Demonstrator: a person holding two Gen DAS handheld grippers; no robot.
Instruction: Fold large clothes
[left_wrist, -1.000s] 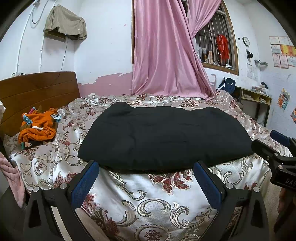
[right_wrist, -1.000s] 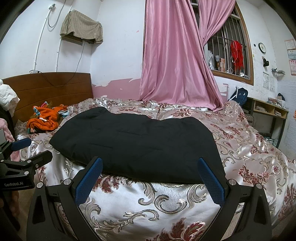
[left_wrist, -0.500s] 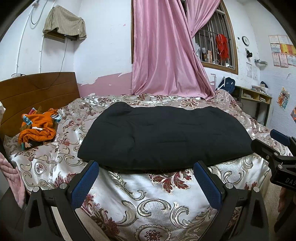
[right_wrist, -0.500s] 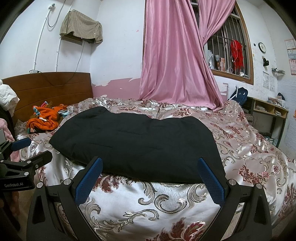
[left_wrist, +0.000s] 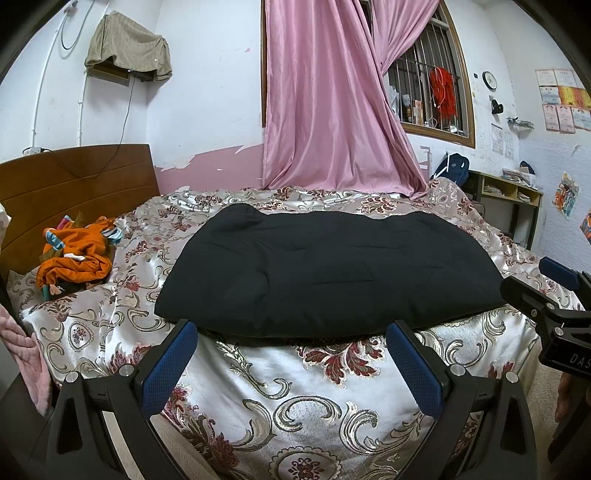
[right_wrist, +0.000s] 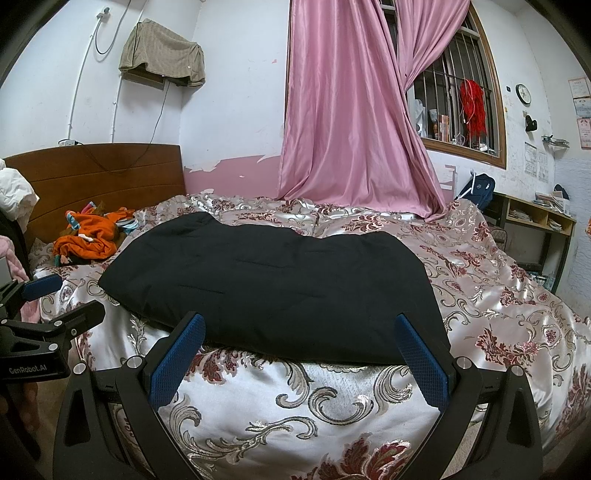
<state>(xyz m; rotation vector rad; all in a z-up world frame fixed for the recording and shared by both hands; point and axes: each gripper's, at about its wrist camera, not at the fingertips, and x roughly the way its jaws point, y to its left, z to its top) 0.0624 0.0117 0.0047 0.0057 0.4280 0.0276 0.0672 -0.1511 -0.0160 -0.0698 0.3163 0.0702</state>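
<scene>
**Black garment flat on bed, both grippers clear of it**

L to R: headboard (left_wrist: 74, 177) sat at far left w/ an orange heap (left_wrist: 75, 254) by it, well apart from the work. The garment (left_wrist: 325, 273), black & padded, lay across the mid bed (left_wrist: 295, 384) as a broad, roughly rectangular slab, its near edge just short of the bed's front drop. Pink curtain (left_wrist: 332, 110) hung behind; shelf (left_wrist: 506, 188) at far right.

Left gripper (left_wrist: 291, 354) was spread wide, nothing between its pads, near the garment's front edge but not touching. Right gripper (right_wrist: 301, 349) likewise spread & empty, just short of the same edge.

Progress, judged: the neat outline suggested some folding was already done, though layers couldn't be made out. Probably left: grab the near edge or ends & fold it smaller.
</scene>
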